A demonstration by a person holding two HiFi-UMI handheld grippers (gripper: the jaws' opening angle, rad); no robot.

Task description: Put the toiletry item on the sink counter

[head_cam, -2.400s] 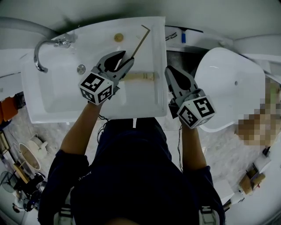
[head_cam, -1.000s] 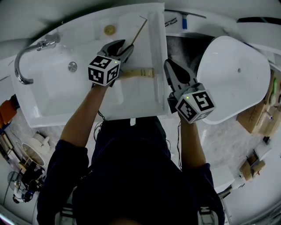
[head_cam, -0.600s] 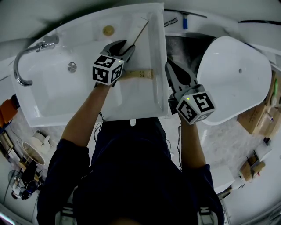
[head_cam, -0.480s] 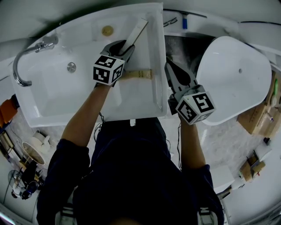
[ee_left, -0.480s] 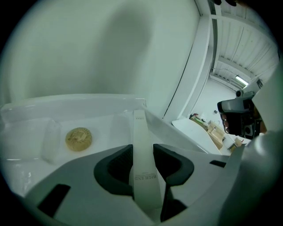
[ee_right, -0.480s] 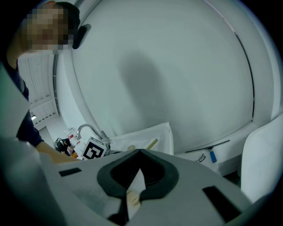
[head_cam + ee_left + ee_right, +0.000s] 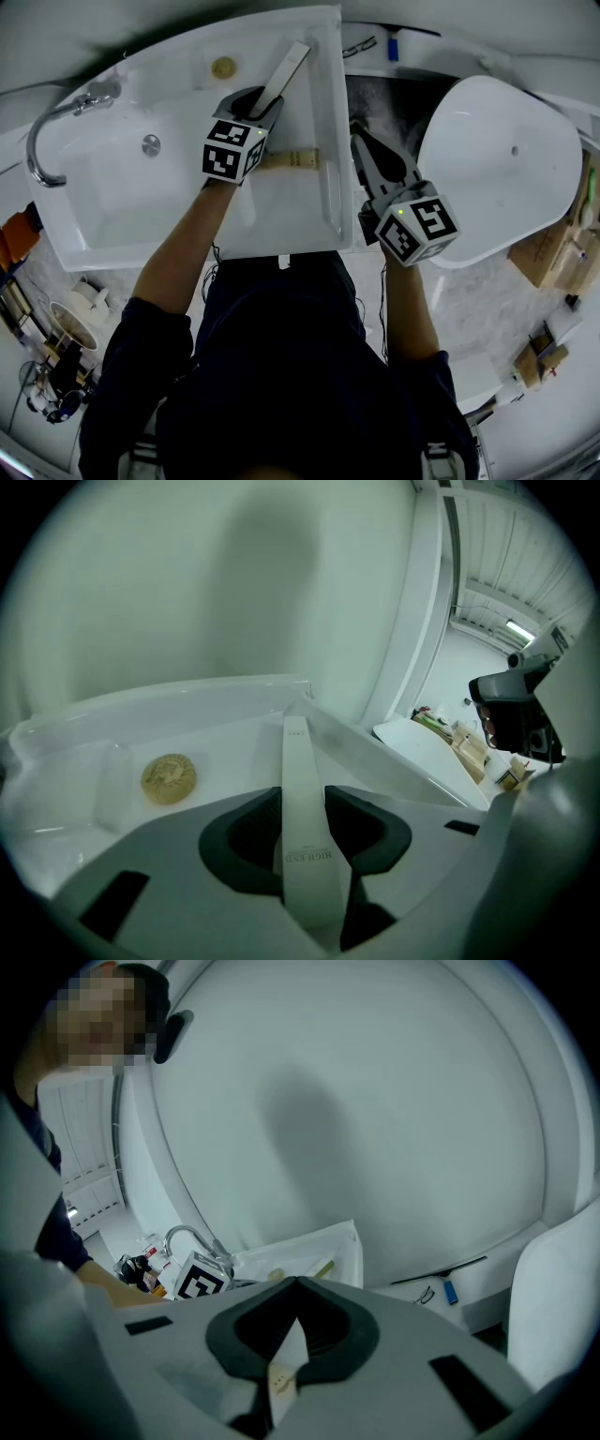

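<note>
Jaws on the left gripper are clamped across the width of a long flat white toiletry box. Its broad printed face is turned up, and most of its length pokes forward past the tips. Holding it by 1 end this way seems meant to keep it level and leave the free end clear to be laid down first. That free end reaches out ahead of the jaws toward the back ledge of the sink counter; whether it already touches the ledge I cannot tell. A round tan soap lies ahead and to the left of the tips, well clear of the box's line. A tan stick-like item lies flat on the counter behind and to the right of the jaws. The right gripper has its jaws closed with a thin white slip pinched between them. It hangs just off the counter's right edge, probably parked there to stay out of the way. Judged from this, the box is over its spot but not yet let go.
</note>
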